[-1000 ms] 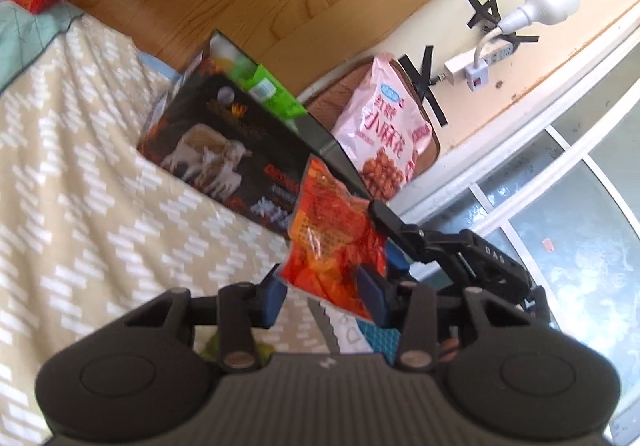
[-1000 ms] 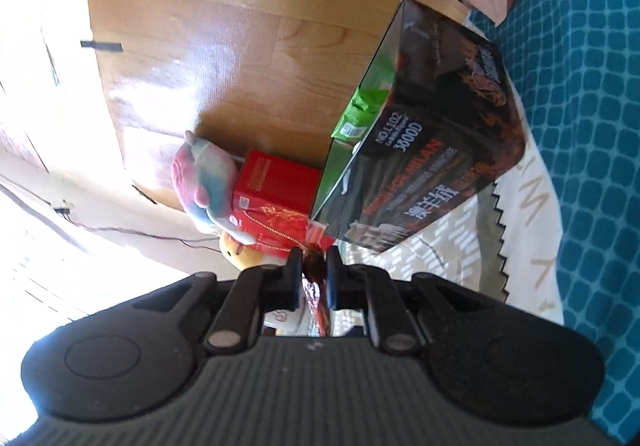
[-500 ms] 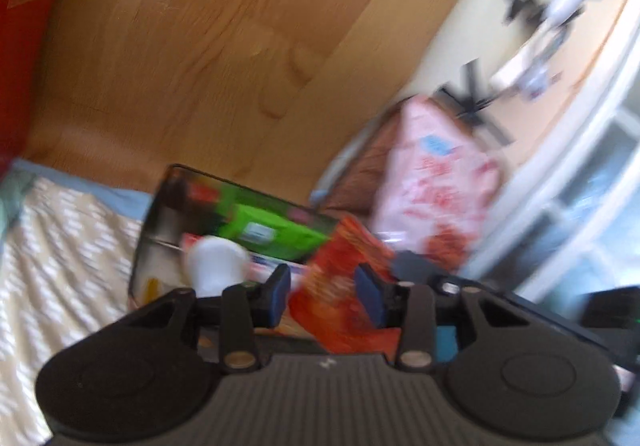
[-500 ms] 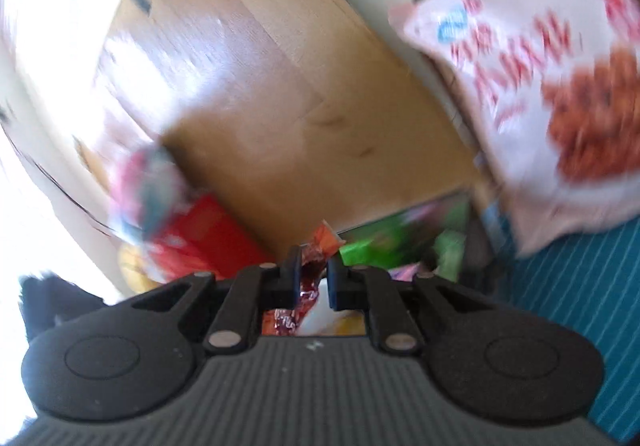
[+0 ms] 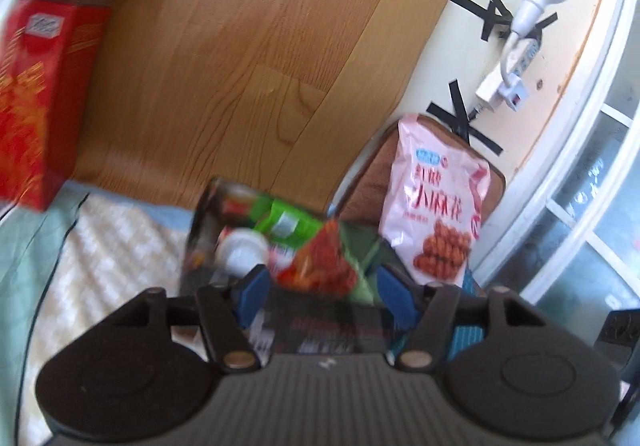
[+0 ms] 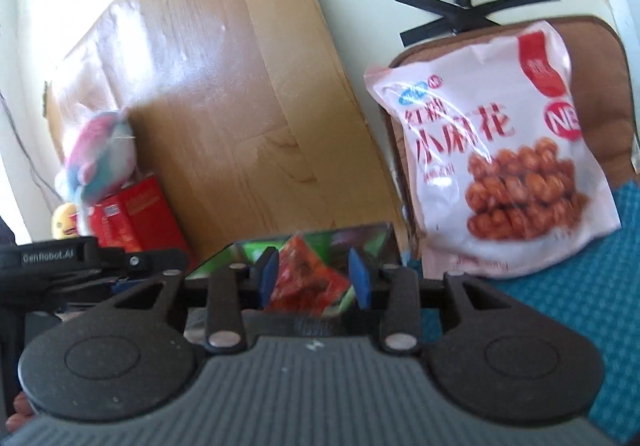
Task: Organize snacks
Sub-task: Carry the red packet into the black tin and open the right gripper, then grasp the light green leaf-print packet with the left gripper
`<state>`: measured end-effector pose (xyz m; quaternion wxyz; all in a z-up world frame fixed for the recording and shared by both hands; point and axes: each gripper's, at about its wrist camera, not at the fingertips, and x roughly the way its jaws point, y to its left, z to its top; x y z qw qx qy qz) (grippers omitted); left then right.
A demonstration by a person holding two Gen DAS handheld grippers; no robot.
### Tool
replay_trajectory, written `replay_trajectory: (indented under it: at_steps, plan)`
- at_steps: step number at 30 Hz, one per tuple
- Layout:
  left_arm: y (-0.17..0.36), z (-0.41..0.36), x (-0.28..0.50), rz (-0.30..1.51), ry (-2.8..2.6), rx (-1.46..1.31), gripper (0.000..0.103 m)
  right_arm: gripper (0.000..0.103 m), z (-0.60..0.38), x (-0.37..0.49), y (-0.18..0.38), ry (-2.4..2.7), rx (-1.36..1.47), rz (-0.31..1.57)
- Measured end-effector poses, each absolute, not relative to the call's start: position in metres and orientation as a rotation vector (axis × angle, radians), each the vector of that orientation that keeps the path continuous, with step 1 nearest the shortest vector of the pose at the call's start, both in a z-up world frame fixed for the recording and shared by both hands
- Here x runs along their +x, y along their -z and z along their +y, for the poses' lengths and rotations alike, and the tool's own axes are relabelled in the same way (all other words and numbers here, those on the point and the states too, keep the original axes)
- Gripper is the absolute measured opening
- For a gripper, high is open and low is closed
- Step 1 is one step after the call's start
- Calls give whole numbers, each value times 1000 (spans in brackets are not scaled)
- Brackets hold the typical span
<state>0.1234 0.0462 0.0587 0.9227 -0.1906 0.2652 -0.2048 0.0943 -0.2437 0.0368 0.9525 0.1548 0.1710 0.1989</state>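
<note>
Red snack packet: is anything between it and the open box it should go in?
Nothing visible. The red snack packet already sits in the mouth of the box, between the open fingers of the right tool.

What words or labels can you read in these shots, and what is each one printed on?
"GenRobot.AI": on the left gripper, seen from the right wrist view.
"小麻花": large red characters on the pink snack bag.
"NE", cut off: red circle on the same bag.
Too blurred to read: the red box, the black box and the red snack packet.
</note>
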Motion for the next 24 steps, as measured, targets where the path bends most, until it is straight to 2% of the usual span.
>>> replay_trajectory:
  at_steps: [3,7,13,15,17,24]
  plan:
    - [-40,59,97,599,417,-411,66,49,-244,69,-27,-470,308,429]
    - [-15,71,64,675,407,-420,66,49,-239,37,-11,-546,253,536]
    - [-3,82,28,701,418,-450,66,52,-234,-6,-1,-613,161,592]
    - [-4,77,21,699,461,-453,66,67,-235,-17,1,-617,126,597]
    - [-7,63,16,701,524,-433,66,72,-235,-27,3,-614,93,598]
    - [6,4,10,789,668,-333,66,71,-220,-41,14,-607,-72,591]
